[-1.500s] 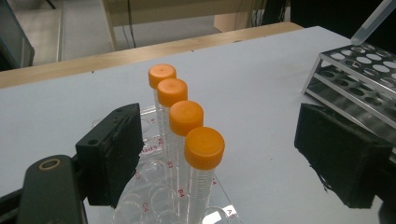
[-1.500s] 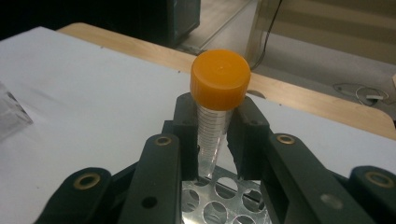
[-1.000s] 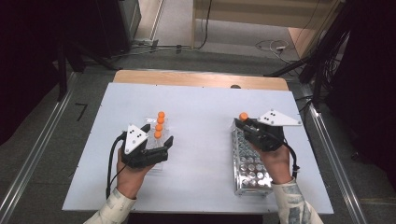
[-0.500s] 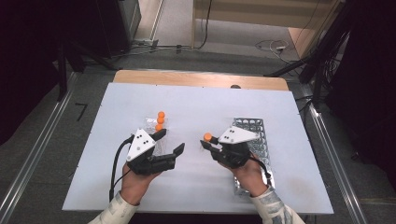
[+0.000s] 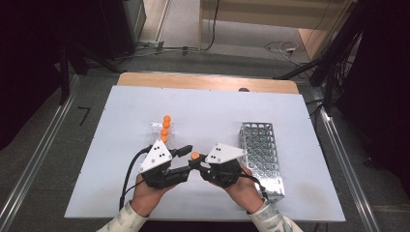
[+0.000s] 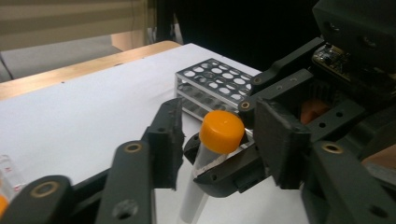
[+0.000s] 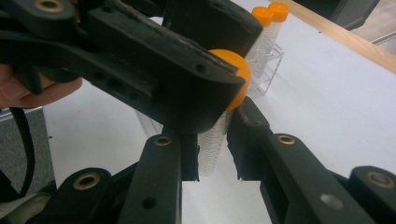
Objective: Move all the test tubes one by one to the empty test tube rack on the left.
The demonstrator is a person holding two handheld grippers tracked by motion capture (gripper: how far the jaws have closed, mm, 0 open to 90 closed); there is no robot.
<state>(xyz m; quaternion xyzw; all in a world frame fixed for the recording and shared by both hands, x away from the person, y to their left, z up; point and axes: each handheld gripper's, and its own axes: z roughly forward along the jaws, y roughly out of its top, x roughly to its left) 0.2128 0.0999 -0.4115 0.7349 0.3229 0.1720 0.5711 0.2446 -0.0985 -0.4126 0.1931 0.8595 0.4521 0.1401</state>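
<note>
Orange-capped tube (image 6: 219,140), clear, light, slick plastic, sits clamped in the right claw (image 5: 196,163) near the tabletop's (image 5: 208,106) front edge; left claw (image 6: 215,135), closing, flanks its cap untouching; grip below the cap.

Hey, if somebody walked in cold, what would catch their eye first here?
The orange-capped tube at the table's near middle, clamped in the right claw while the left claw closes around its cap. Then the metal rack to the right, and more orange-capped tubes behind the left hand.
</note>
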